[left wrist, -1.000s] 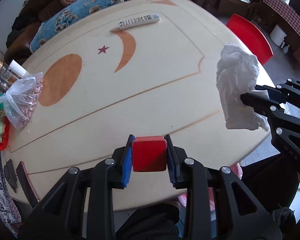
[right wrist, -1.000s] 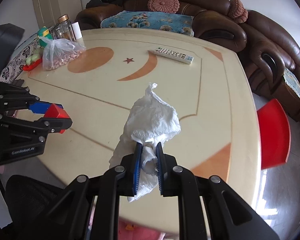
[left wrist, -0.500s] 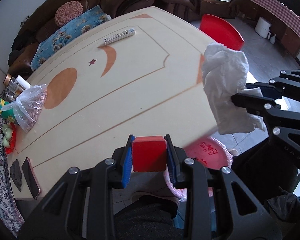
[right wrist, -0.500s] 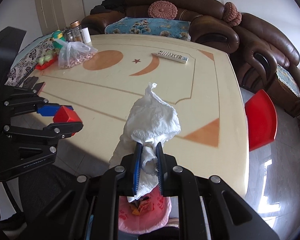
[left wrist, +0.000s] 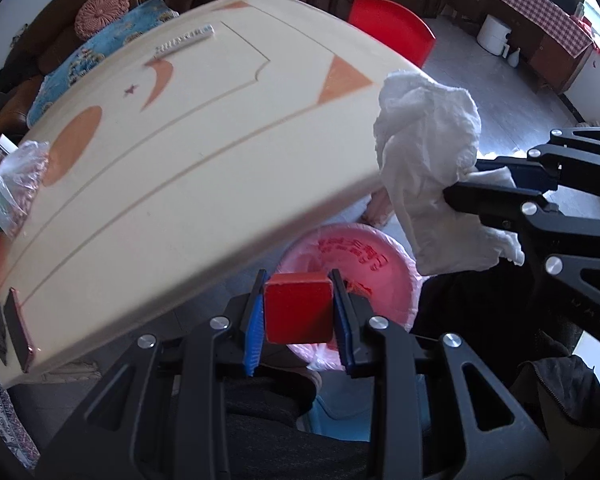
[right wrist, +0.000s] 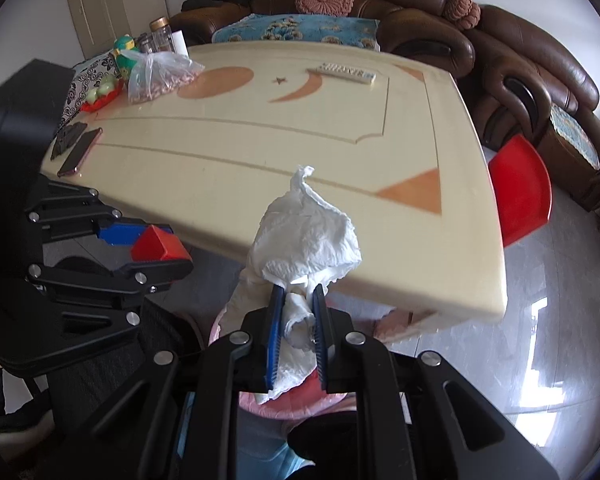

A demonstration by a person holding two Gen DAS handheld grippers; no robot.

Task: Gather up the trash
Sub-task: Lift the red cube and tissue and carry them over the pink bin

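Left gripper clamped on a red block, held off the near edge of the cream tabletop, above a pink-lined trash bin on the floor. Right gripper pinched tight on a crumpled white tissue, also past the near edge, near the corner with the orange triangle, over the same bin. On the tabletop: remote control near the far edge, bag of nuts and phone along the left edge.

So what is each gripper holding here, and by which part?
Left gripper: red block, clamped by opposite sides. Right gripper: crumpled white tissue, pinched at its lower end.
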